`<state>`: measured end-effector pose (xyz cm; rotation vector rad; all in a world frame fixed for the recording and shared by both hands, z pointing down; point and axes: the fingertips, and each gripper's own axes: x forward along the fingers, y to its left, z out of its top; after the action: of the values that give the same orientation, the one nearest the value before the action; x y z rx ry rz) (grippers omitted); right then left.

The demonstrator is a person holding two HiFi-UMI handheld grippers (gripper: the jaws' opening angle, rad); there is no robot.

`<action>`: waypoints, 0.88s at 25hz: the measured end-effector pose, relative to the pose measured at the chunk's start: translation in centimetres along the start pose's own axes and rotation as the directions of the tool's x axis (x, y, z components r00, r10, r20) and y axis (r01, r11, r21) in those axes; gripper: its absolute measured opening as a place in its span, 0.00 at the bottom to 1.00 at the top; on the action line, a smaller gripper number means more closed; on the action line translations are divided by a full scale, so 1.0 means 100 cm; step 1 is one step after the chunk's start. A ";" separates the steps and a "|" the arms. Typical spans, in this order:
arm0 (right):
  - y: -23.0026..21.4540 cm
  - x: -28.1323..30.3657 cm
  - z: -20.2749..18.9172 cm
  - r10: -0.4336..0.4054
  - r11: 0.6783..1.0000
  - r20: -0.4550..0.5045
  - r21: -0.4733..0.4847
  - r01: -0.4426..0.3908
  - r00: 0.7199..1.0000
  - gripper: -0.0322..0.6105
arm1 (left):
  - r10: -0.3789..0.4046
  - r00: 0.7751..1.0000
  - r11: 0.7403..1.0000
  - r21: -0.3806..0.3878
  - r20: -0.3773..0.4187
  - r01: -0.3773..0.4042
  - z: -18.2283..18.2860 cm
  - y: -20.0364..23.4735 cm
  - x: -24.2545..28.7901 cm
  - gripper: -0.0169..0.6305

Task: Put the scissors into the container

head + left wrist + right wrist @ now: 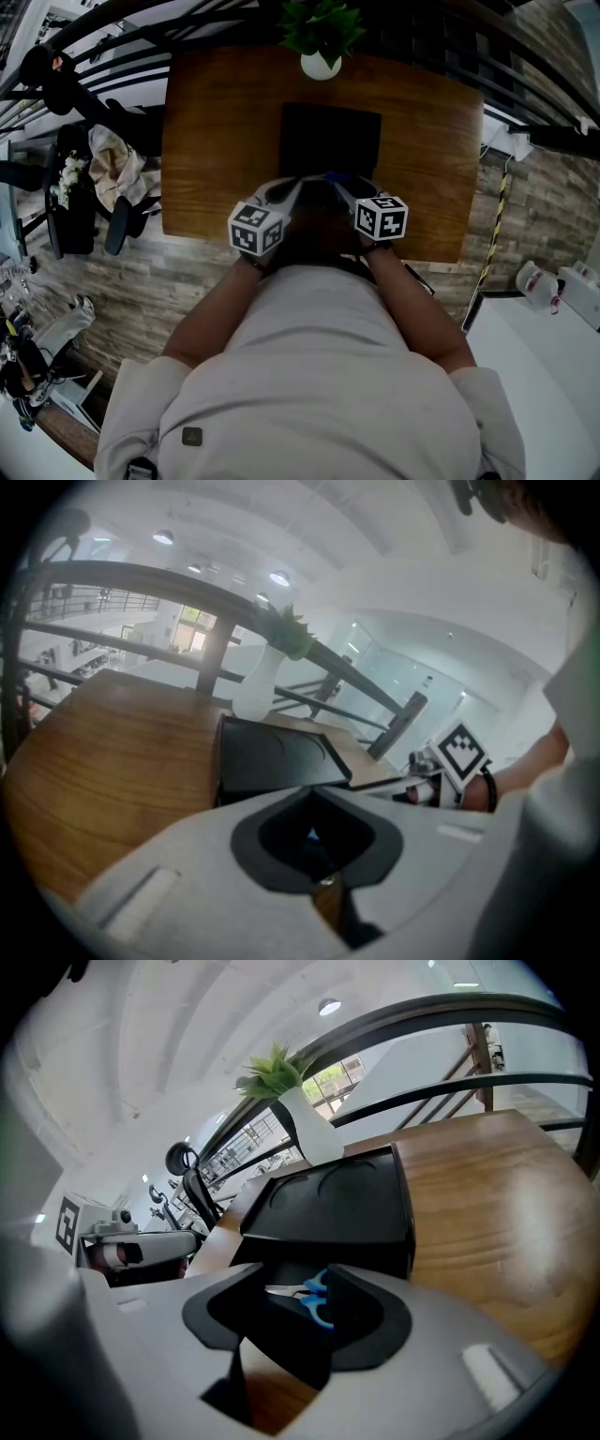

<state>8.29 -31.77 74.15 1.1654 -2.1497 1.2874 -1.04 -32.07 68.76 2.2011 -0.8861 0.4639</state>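
Two grippers, one in each hand, low over one wooden table (211, 141), tips close to each other just at the near edge of one black container (330, 136). One pair of scissors (317, 1299), blue-handled, clasped in the right gripper (295, 1274): jaws set at a narrow gap on it, handles to the right, silvery blades pointing left. Scissors outside the container, just in front of its near wall. On the left gripper (315, 794), jaw tips pressed together and nothing clearly gripped. Only one speck of blue in the dark pocket behind those tips, too small to tell what. Two marker cubes in the head view, the left cube (255, 228) and the right cube (382, 217), side by side near the table's front edge. One potted plant (322, 33) in one white pot (321, 66) at the table's far edge, behind the container and near it. Two bare forearms, the left forearm (220, 319) and the right forearm (412, 309), reaching forward from one pale shirt (319, 375). Several dark railing bars (141, 37) beyond the table.
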 end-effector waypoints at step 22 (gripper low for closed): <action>0.020 -0.034 0.016 0.031 0.994 0.101 -0.103 -0.021 0.994 0.21 | 0.007 0.999 0.999 0.043 0.052 -0.010 0.009 -0.030 -0.013 0.03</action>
<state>8.83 -31.07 70.03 1.1893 -2.2824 1.1368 0.24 -30.56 66.01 2.2581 -0.9210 0.4359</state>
